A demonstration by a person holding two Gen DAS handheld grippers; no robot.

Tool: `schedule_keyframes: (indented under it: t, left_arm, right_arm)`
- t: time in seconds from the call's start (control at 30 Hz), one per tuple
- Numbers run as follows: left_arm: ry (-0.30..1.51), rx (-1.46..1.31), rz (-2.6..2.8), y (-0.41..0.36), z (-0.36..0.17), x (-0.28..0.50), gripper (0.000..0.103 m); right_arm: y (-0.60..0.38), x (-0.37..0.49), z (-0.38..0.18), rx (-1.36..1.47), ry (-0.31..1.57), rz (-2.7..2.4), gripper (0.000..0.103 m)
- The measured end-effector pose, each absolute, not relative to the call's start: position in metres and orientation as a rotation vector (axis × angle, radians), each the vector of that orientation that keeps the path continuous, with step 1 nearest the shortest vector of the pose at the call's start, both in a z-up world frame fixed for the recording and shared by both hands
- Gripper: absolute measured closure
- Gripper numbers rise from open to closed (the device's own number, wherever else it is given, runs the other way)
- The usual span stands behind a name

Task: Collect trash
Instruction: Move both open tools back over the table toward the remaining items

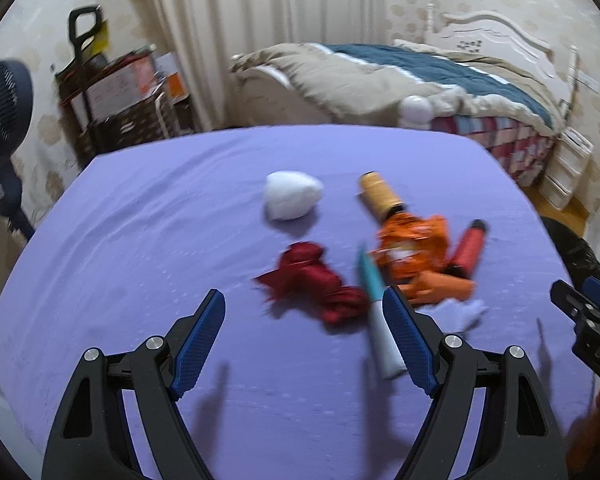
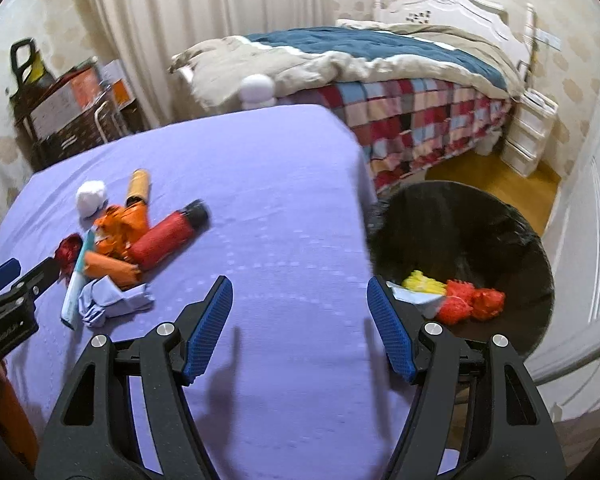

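Plainly, the main risk is a muddled pick: the trash lies heaped together on the purple cloth (image 1: pixel 139 220), so jaws coming down on the red crumpled wrapper (image 1: pixel 316 280) may also catch the teal-and-white tube (image 1: pixel 376 312) lying just beside it, or knock it off toward the edge. The orange wrapper (image 1: pixel 412 248) overlaps the red cylinder (image 1: pixel 470 246) and the tan cylinder (image 1: pixel 380 194), and either cylinder would probably roll if nudged (both lie on their sides). The views are smeared, so fine contact cannot be judged.

The left gripper (image 1: pixel 304 340) has its jaws spread wide with nothing between them; the red crumpled wrapper sits just ahead of the gap, the tube runs alongside the inner face of the right-hand finger, and the white wad (image 1: pixel 291 196) lies farther off. The right gripper (image 2: pixel 300 328) is likewise spread and empty, hovering over bare cloth near the table's edge, with the pile well off to its left and the black bin (image 2: pixel 536 264) just to its right, below the table edge. The bin already holds yellow and red scraps (image 2: pixel 456 296). A pale blue folded paper (image 2: pixel 115 300) rests at the near side of the pile.
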State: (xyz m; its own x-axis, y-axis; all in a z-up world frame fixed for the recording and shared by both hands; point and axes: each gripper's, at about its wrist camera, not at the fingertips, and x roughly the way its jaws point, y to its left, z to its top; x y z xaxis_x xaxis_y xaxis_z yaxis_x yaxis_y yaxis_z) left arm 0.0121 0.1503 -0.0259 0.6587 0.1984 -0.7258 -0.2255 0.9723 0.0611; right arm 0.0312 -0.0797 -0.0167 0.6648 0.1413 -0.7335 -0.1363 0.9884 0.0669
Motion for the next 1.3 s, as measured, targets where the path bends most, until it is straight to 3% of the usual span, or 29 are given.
schedule_keyframes:
  t: [0.5,1.3]
  left_arm:
    - [0.875,-0.069,0.232,0.164,-0.045,0.042,0.025]
    - [0.879,-0.119,0.195,0.184,-0.04,0.021,0.025]
  right_arm:
    - [-0.062,0.037,-0.023,-0.032,0.855,0.16,0.035]
    - [-0.039,0.024,-0.024,-0.062,0.843,0.205,0.034]
